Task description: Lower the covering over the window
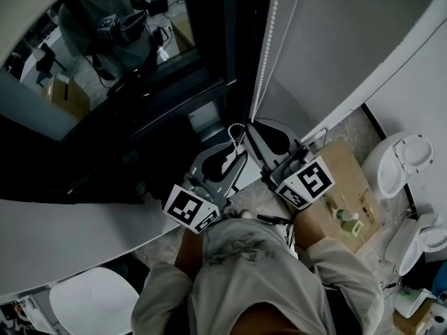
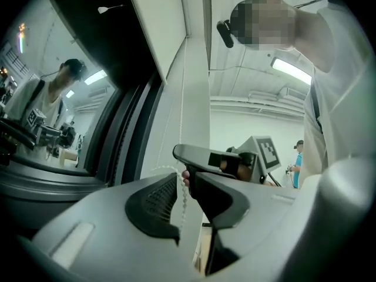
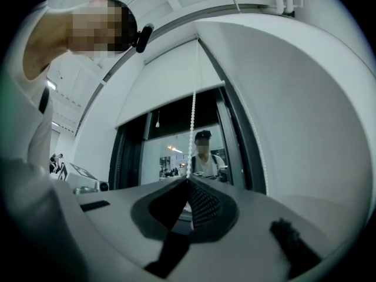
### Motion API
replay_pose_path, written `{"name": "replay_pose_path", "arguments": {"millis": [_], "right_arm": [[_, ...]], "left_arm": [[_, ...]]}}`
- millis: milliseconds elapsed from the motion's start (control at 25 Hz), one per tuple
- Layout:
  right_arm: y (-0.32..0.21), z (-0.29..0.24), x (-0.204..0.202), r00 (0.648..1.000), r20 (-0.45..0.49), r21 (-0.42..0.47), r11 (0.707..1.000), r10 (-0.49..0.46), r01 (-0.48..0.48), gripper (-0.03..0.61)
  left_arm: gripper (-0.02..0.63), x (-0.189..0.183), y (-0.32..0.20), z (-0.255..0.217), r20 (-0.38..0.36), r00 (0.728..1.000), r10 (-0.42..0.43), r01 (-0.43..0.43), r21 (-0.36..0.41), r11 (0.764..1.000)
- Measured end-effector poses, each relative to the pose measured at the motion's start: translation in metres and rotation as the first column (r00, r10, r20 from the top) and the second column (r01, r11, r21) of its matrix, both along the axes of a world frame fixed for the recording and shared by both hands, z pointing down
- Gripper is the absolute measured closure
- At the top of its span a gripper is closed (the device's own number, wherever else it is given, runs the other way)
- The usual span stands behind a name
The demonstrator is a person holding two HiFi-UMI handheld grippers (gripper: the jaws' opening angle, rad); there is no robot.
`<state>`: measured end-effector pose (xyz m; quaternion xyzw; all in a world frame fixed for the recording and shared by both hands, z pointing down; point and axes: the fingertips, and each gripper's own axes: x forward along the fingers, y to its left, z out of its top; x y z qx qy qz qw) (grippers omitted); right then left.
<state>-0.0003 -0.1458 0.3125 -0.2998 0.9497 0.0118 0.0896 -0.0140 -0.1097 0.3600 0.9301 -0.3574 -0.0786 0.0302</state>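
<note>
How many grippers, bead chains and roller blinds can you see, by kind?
grippers: 2, the left gripper and the right gripper
bead chain: 1
roller blind: 1
total: 4

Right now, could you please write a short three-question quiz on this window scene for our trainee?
1. True or false: the right gripper has its jaws closed on the white beaded pull cord.
2. The left gripper has its jaws: A) clamped on that cord; B) apart, with the cord hanging between them; C) shut with nothing between them.
3. Fill in: the white fabric roller blind covers only the ____ part of the dark window.
Key: 1 true; 2 B; 3 upper.
</note>
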Motion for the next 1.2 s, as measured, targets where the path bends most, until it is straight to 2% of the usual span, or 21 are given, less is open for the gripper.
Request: {"name": "replay_pose_path", "arguments": {"millis": [280,560,800,960,1080,1200], "right_arm": [[0.001,0.03,0.0,0.999,-0.045,-0.054,0.999,0.002,-0.005,0.56],[0.005,0.034,0.002,0.998,-0.059,-0.05,0.999,0.008,-0.011,0.56],[0.015,0.047,-0.006,0.995,-0.103,-0.069,0.998,-0.017,0.01,0.56],[0.022,0.047,-0.009,0.995,-0.097,-0.07,0.997,-0.024,0.017,0.56],[0.022,0.047,-0.01,0.994,-0.105,-0.067,0.998,-0.024,0.017,0.56],[0.022,0.048,-0.011,0.994,-0.109,-0.07,0.997,-0.021,0.013,0.56]], "left_arm": [[0.463,-0.007,-0.006,-0.014,0.009,0.999,-0.042,0.042,0.031,0.999],[0.462,-0.01,-0.018,-0.039,0.016,0.997,-0.073,0.072,0.099,0.993],[0.462,0.005,-0.033,-0.064,0.042,0.997,-0.063,0.056,0.16,0.986],[0.462,0.01,-0.039,-0.077,0.019,0.998,-0.053,0.048,0.178,0.983],[0.488,0.013,-0.038,-0.086,0.002,0.999,-0.039,0.038,0.199,0.979],[0.555,0.018,-0.036,-0.09,0.005,1.0,-0.028,0.026,0.216,0.976]]}}
